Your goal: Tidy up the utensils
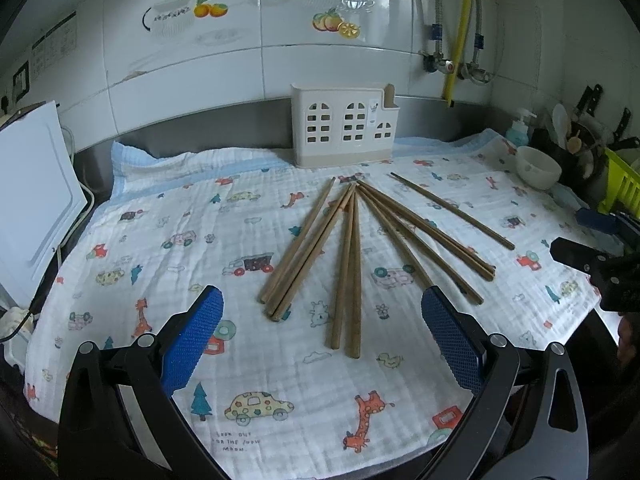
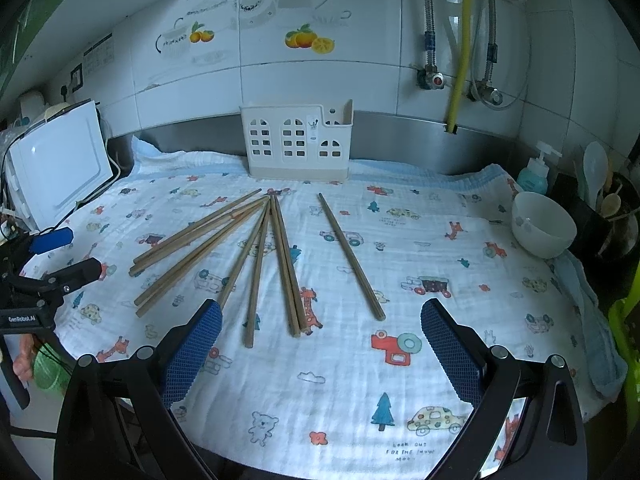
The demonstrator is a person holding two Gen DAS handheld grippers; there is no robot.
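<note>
Both tools hang w/ nothing in them: left tool (image 1: 322, 332) spread wide, right tool (image 2: 321, 340) just as wide, blue pads (image 2: 192, 354) bare. The chopsticks (image 1: 348, 264) lie fanned on the printed cloth (image 1: 180, 208) over the table, on the near side of the white holder (image 1: 342, 128), tips bunched toward it, butt ends splayed toward the tools. One single stick (image 2: 352, 256) lies apart, on the bowl (image 2: 542, 224) side of the holder. They look like thin wood: light, stiff, prob. a bit slick, and likely to roll or pivot if pinched off-centre. Best bet is approx mid-length, pads across the shaft. Soft cloth should let a pad dig under. Holder is slotted, looks empty from here, can't be sure.
</note>
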